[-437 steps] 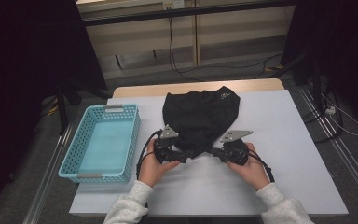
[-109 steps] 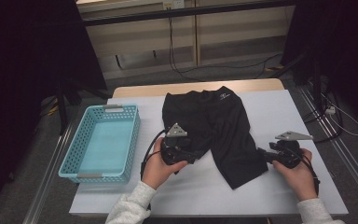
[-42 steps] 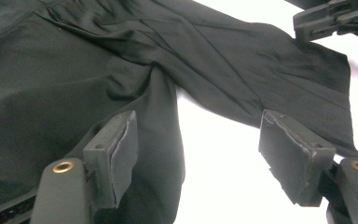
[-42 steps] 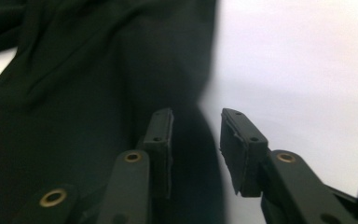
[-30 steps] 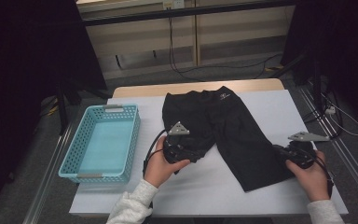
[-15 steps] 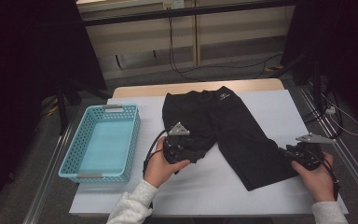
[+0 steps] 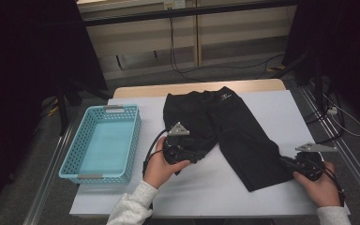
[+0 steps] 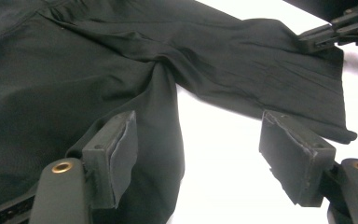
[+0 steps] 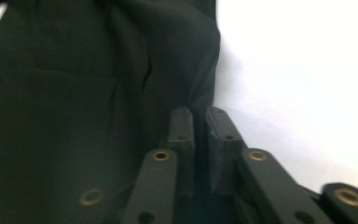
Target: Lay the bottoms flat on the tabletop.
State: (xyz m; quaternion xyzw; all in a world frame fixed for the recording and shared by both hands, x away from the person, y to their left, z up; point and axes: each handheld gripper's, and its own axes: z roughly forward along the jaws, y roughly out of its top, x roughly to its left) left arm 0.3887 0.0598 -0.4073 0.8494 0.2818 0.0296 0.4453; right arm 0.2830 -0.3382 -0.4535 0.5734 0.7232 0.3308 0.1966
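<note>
White table (image 7: 262, 112) bears black shorts (image 7: 225, 126), right hand-held gripper (image 7: 288, 164) pinching their hem.

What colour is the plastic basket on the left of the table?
Light blue; the basket shows best in the high view.

no text can be read anywhere. the black shorts (image 7: 225, 126) carry a small pale logo near the waistband, at the far edge, but it is too small to make out. the blue basket (image 7: 82, 161) bears no readable label.
</note>
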